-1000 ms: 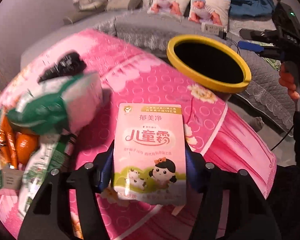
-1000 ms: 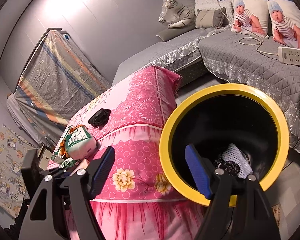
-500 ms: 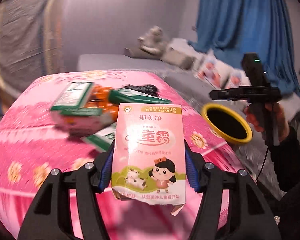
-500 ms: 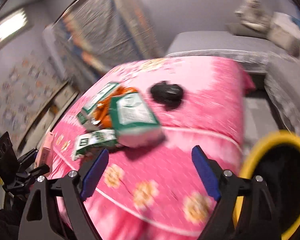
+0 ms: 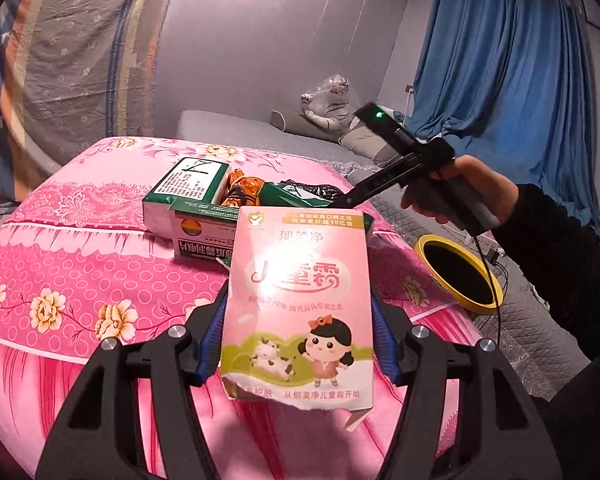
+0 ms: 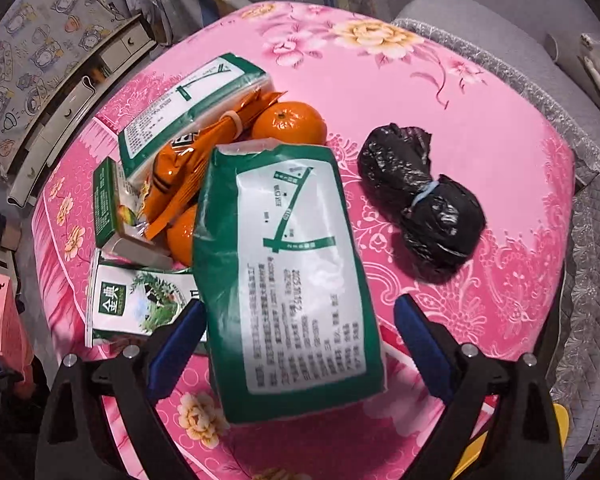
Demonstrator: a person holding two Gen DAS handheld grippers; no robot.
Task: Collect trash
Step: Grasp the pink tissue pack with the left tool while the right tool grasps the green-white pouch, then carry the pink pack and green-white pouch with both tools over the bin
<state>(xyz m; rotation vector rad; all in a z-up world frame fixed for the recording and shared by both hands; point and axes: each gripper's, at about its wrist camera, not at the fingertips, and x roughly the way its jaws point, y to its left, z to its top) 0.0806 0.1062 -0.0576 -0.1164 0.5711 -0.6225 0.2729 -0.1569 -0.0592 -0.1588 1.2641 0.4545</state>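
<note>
Left gripper (image 5: 298, 328): my blue pads are closed against both side edges of a flat pink paper carton printed with a cartoon girl and a cow (image 5: 298, 300). I hold it upright above the near edge of the table, off the surface.

Right gripper (image 6: 296, 344): my fingers stand wide apart, straddling a green-and-white plastic tissue pack with a torn top (image 6: 284, 280). I cannot tell if either pad touches it; nothing is clamped.

Trash pile: beside that pack lie a second green-and-white tissue pack (image 6: 192, 108), orange foil wrappers (image 6: 196, 172), two round oranges (image 6: 290, 124), a small green box (image 6: 108, 204) and a green-and-white sachet (image 6: 136, 300), all crowded together.

Black bag: a knotted black plastic bundle (image 6: 420, 204) lies apart on the pink floral tablecloth (image 6: 480, 92).

Bin: a black bin with a yellow round rim (image 5: 458, 274) stands on the floor beyond the table's right edge.

Risk, left: I judge the carton's torn bottom flap could bend and let it slip, since only its thin edges are pinched.

Risk, right: I judge that closing here may squash the soft pack or nudge an orange into rolling.

Room: open cloth lies right of the pack; the table edge is near below my fingers, and the pile blocks the left.
</note>
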